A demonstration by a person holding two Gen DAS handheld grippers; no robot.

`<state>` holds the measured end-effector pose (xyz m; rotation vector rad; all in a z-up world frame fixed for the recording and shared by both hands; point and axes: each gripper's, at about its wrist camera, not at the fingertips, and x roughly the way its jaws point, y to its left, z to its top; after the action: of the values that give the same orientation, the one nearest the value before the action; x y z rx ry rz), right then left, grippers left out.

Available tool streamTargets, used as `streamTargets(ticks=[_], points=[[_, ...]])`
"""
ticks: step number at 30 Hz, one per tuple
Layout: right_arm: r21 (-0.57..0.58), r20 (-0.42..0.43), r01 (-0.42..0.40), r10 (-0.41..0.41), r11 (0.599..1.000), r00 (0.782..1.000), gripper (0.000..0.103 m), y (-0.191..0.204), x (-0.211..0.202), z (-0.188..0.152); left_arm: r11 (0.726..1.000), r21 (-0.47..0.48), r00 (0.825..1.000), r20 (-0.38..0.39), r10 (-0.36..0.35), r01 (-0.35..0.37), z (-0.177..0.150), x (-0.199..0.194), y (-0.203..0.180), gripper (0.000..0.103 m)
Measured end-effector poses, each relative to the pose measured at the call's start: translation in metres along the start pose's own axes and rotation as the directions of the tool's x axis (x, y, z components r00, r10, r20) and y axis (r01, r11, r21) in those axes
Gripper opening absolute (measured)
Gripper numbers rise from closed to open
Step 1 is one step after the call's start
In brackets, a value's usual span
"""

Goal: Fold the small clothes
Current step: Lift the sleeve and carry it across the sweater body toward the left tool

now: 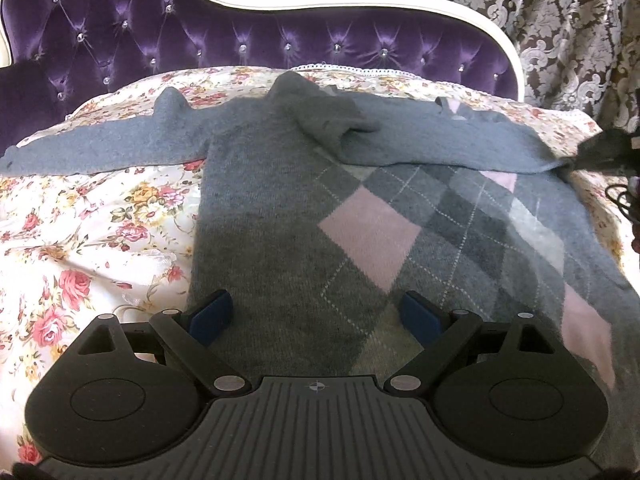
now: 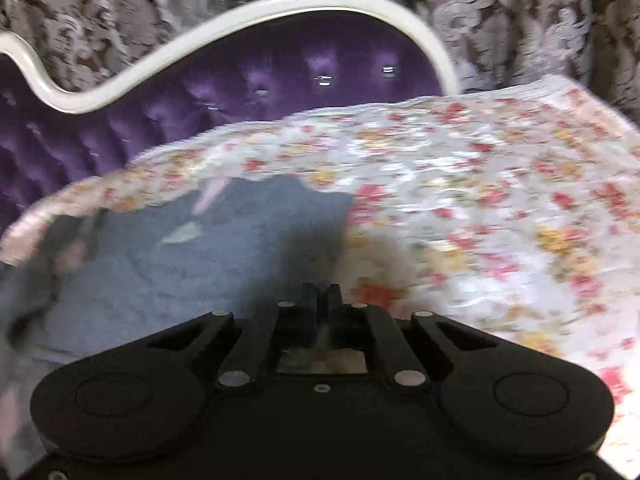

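On floral bedspread (image 1: 80,240) | grey argyle sweater (image 1: 280,208) spread flat | left gripper (image 1: 316,316) held wide open above hem | right gripper (image 2: 321,294) clamped on sleeve end, blurred, partly cut off

No legible text or labels anywhere

A small grey-blue knit sweater (image 1: 280,208) with a pink-and-grey argyle front lies flat, front up, on the floral bed cover, one sleeve stretched out sideways, the other folded across its chest.
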<state>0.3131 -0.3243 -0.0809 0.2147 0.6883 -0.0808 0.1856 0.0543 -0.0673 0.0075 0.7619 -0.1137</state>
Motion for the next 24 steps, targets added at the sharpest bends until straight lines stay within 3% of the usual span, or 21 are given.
streamTargets(ticks=[3,4,6,8,10,12,17,18,19,20,22,24], points=[[0.026,0.010,-0.020,0.020,0.999,1.000,0.005,-0.010,-0.003,-0.002,1.000,0.004,1.000,0.001,0.002,-0.002,0.000,0.000,0.000,0.092],[0.054,0.033,-0.041,0.040,0.998,0.999,0.017,-0.013,-0.007,-0.001,1.000,0.002,1.000,0.001,0.000,0.000,0.000,0.000,0.000,0.092],[0.090,0.076,-0.100,0.093,0.991,0.993,0.018,-0.017,-0.012,0.004,1.000,0.001,1.000,0.000,0.001,-0.001,0.001,0.000,-0.001,0.092],[0.108,0.081,-0.142,0.134,0.984,0.988,0.029,-0.015,-0.007,0.013,1.000,0.002,1.000,-0.001,0.004,-0.004,0.001,0.000,-0.001,0.092],[0.138,0.080,-0.167,0.157,0.976,0.984,0.051,-0.014,0.005,0.022,1.000,-0.001,1.000,-0.003,0.003,-0.003,0.002,0.000,-0.001,0.092],[0.181,0.064,-0.181,0.172,0.967,0.983,0.054,-0.018,0.020,0.028,1.000,-0.006,1.000,-0.004,0.000,0.000,0.002,-0.001,0.000,0.092],[0.203,0.030,-0.166,0.163,0.965,0.986,0.054,-0.016,0.044,0.030,1.000,-0.007,1.000,-0.003,-0.002,0.002,0.002,-0.001,0.000,0.092],[0.183,0.025,-0.156,0.155,0.971,0.988,0.048,-0.012,0.044,0.030,1.000,-0.007,1.000,-0.003,-0.002,0.002,0.002,-0.001,0.000,0.092],[0.145,0.007,-0.148,0.148,0.978,0.989,0.007,-0.007,0.045,0.031,1.000,-0.009,1.000,-0.003,-0.002,0.002,0.002,-0.001,0.001,0.092],[0.093,-0.001,-0.126,0.127,0.988,0.992,0.011,0.000,0.044,0.031,1.000,-0.010,1.000,-0.004,-0.003,0.003,0.002,-0.001,0.001,0.092],[-0.037,0.004,-0.018,0.018,0.999,1.000,0.009,0.013,0.037,0.033,1.000,-0.011,1.000,-0.004,-0.006,0.006,0.002,-0.002,0.001,0.092],[-0.059,-0.001,0.031,-0.032,0.998,0.999,0.009,0.013,0.040,0.032,1.000,-0.014,1.000,-0.005,-0.007,0.007,0.003,-0.001,0.001,0.092]])
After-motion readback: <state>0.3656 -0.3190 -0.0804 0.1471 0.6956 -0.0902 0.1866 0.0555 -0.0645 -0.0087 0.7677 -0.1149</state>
